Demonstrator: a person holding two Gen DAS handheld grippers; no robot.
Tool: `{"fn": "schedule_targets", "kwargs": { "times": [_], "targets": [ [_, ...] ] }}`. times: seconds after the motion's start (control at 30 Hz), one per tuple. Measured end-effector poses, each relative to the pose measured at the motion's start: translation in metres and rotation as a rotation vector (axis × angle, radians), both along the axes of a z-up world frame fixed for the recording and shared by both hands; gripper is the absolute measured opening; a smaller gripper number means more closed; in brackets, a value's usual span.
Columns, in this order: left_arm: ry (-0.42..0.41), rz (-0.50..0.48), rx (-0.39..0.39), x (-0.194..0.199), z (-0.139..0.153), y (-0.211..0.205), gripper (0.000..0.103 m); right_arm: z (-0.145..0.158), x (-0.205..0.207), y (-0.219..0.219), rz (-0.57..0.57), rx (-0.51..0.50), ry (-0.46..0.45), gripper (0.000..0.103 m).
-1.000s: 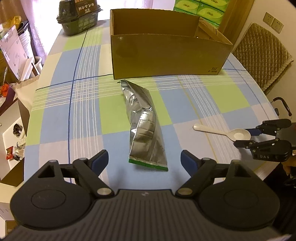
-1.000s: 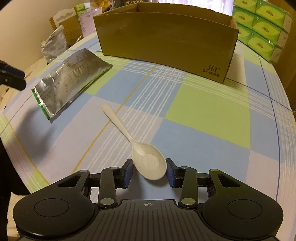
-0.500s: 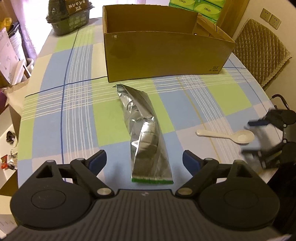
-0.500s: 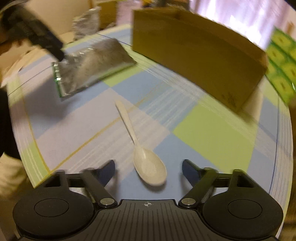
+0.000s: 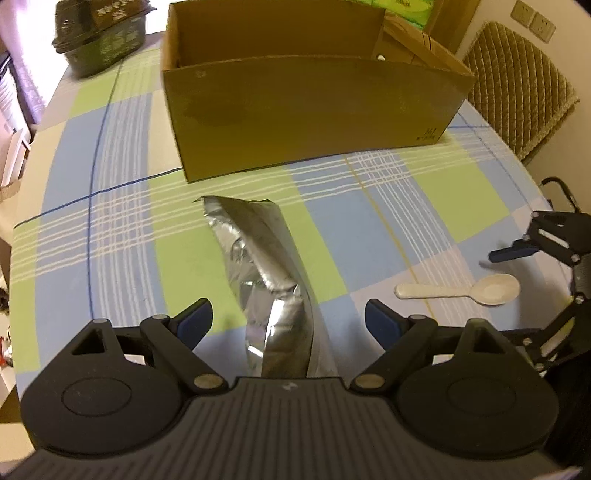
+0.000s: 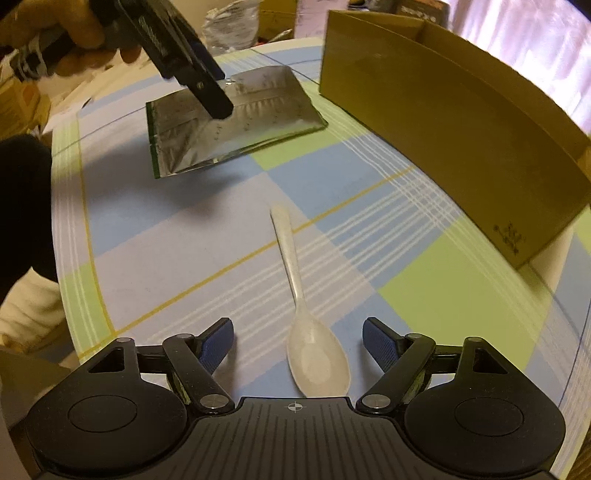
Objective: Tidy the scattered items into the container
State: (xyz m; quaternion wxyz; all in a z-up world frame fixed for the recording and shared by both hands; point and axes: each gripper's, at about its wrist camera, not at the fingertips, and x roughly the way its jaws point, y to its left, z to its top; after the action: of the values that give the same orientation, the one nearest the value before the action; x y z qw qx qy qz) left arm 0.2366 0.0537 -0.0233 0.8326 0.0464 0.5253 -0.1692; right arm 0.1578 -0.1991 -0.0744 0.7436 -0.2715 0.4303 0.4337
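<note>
A silver foil pouch (image 5: 266,266) lies lengthwise on the checked tablecloth. Its buckled near end sits between the fingers of my open left gripper (image 5: 289,319) and runs under the gripper body. A white plastic spoon (image 6: 306,332) lies flat, bowl toward me, between the wide-apart fingers of my open right gripper (image 6: 297,332), touching neither. Beyond both stands the open cardboard box (image 5: 306,110). In the right wrist view the left gripper (image 6: 199,85) hovers over the pouch (image 6: 258,122), held by a hand (image 6: 74,33). The spoon (image 5: 461,290) also shows right of the pouch.
A dark green container (image 5: 99,37) stands at the table's far left corner. A quilted chair (image 5: 517,85) is behind the box on the right, with green tissue packs (image 5: 399,3) behind it. The rounded table edge (image 6: 70,236) runs close on the left.
My right gripper's fingers, close around the spoon's bowl a second ago, have spread wide. My left gripper has moved forward so the pouch's near end now lies between its fingers.
</note>
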Motion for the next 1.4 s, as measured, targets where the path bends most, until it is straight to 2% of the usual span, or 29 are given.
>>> {"fn": "schedule_targets", "kwargs": {
  "times": [0.07,0.13,0.2,0.23,0.27,0.37,0.53,0.7,0.73,0.8,0.87,1.1,1.13,1.17,1.2,1.4],
  "targets": [
    [0.009,-0.002,0.013,0.005,-0.007,-0.003,0.086,-0.002,0.004,-0.007,-0.033,0.014,0.030,0.066],
    [0.021,-0.017,0.021,0.008,-0.013,-0.007,0.083,-0.005,0.006,-0.012,-0.054,0.016,0.029,0.064],
    [0.028,-0.038,0.043,0.008,-0.020,-0.009,0.066,-0.005,0.008,-0.018,-0.076,0.042,0.037,0.048],
    [0.032,-0.051,0.059,0.007,-0.023,-0.011,0.061,-0.004,0.008,-0.019,-0.091,0.046,0.033,0.041],
    [0.038,-0.065,0.069,0.005,-0.025,-0.012,0.050,-0.004,0.008,-0.020,-0.104,0.049,0.036,0.037],
    [0.032,-0.094,0.084,-0.005,-0.027,-0.015,0.047,-0.003,0.006,-0.021,-0.136,0.060,0.060,0.035],
    [0.034,-0.186,0.096,-0.031,-0.023,-0.025,0.044,-0.002,-0.008,-0.024,-0.173,0.087,0.111,0.035],
    [0.065,-0.274,0.076,-0.056,-0.021,-0.030,0.046,-0.004,-0.017,-0.024,-0.194,0.090,0.099,0.035],
    [0.068,-0.269,0.073,-0.058,-0.020,-0.029,0.047,-0.005,-0.017,-0.024,-0.196,0.090,0.095,0.035],
    [0.070,-0.243,0.061,-0.056,-0.017,-0.026,0.065,-0.005,-0.019,-0.022,-0.193,0.082,0.079,0.035],
    [0.073,-0.207,0.063,-0.050,-0.015,-0.023,0.067,-0.004,-0.024,-0.019,-0.183,0.065,0.062,0.036],
    [0.175,-0.137,0.054,-0.021,-0.022,-0.030,0.067,-0.005,-0.023,-0.010,-0.152,0.037,0.035,0.036],
    [0.191,-0.132,0.053,-0.018,-0.025,-0.031,0.067,-0.006,-0.023,-0.009,-0.152,0.036,0.034,0.041],
    [0.204,-0.130,0.056,-0.015,-0.028,-0.033,0.067,-0.006,-0.023,-0.009,-0.154,0.034,0.029,0.058],
    [0.213,-0.135,0.064,-0.015,-0.030,-0.035,0.066,-0.006,-0.023,-0.009,-0.149,0.035,0.021,0.071],
    [0.211,-0.200,0.129,-0.022,-0.039,-0.047,0.057,-0.007,-0.022,-0.012,-0.120,0.033,0.012,0.071]
  ]
}}
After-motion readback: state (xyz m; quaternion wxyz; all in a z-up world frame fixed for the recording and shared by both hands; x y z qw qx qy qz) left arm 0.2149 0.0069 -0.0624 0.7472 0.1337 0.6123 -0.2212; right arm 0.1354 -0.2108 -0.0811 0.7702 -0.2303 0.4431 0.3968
